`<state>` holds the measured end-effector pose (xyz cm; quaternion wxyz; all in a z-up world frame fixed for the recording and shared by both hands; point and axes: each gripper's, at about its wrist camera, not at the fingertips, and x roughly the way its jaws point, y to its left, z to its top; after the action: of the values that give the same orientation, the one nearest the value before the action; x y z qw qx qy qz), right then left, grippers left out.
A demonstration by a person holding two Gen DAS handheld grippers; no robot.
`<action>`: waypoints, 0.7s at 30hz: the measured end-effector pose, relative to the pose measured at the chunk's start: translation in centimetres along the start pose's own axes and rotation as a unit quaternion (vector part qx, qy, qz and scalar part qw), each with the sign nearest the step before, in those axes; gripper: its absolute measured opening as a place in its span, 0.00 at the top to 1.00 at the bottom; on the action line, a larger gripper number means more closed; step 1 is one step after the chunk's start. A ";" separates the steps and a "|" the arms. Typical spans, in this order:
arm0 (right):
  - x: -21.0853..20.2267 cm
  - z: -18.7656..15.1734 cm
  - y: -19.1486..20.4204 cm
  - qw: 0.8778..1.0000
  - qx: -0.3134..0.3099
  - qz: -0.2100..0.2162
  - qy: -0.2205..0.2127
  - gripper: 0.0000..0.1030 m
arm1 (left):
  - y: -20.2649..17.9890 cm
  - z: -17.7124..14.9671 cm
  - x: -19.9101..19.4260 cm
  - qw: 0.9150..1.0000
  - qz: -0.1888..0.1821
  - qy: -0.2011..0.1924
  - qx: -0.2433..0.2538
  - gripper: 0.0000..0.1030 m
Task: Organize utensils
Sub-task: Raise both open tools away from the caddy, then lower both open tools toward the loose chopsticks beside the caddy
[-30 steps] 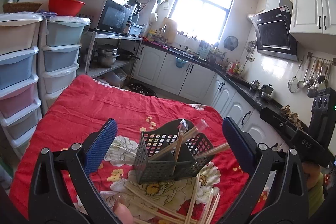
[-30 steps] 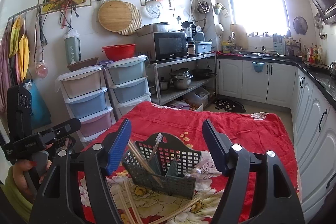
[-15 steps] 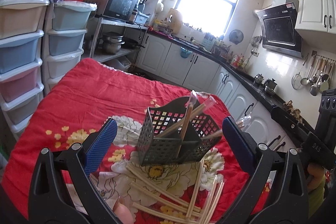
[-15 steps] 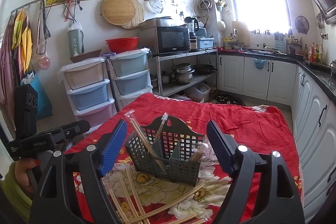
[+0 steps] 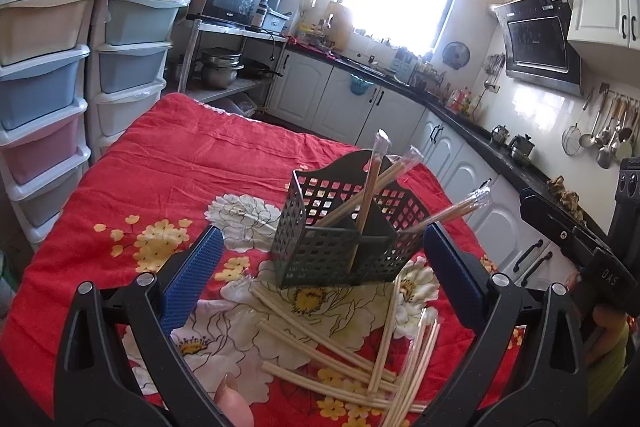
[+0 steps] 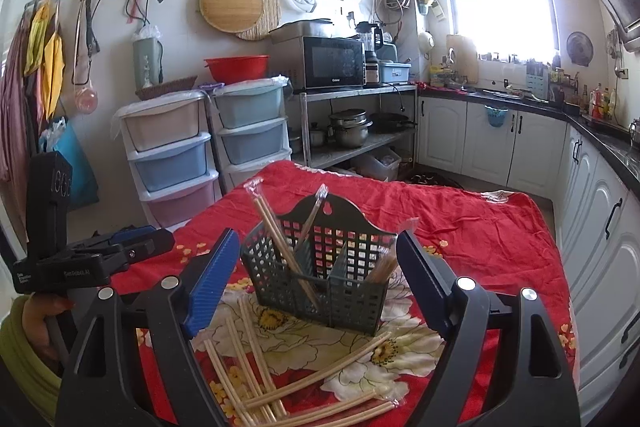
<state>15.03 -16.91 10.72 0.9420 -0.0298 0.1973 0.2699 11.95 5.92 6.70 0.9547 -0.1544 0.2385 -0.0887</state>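
A dark perforated utensil caddy (image 5: 344,227) (image 6: 320,275) stands on the red floral cloth (image 5: 180,179). Several wrapped chopstick pairs (image 5: 370,203) (image 6: 280,243) lean in its compartments. More wrapped chopsticks (image 5: 360,359) (image 6: 280,379) lie loose on the cloth in front of it. My left gripper (image 5: 320,283) is open and empty, above the loose chopsticks with the caddy between its fingers in view. My right gripper (image 6: 316,283) is open and empty, likewise facing the caddy. Each gripper shows at the edge of the other's view (image 6: 88,259) (image 5: 580,235).
Stacked plastic drawers (image 5: 48,87) (image 6: 176,155) stand beyond the table's far left. A metal shelf with a microwave (image 6: 332,63) and pots is behind. White cabinets and a black counter (image 5: 460,115) run along the right.
Both grippers have tilted down and come closer to the table, so the caddy and the loose chopsticks in front of it show more fully. Both stay open.
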 end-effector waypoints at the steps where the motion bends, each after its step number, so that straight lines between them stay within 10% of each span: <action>1: 0.0 -0.2 0.1 1.000 -0.001 -0.001 0.001 0.24 | 0.1 -0.2 0.0 1.000 0.001 0.002 0.001 0.10; 21: 1.0 -4.3 -0.2 0.998 0.004 -0.009 0.057 0.24 | 1.7 -3.5 1.2 0.998 0.021 0.050 -0.012 0.10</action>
<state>14.39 -17.25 6.37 0.9316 -0.0435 0.2514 0.2588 11.45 6.31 2.69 0.9413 -0.1566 0.2897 -0.0737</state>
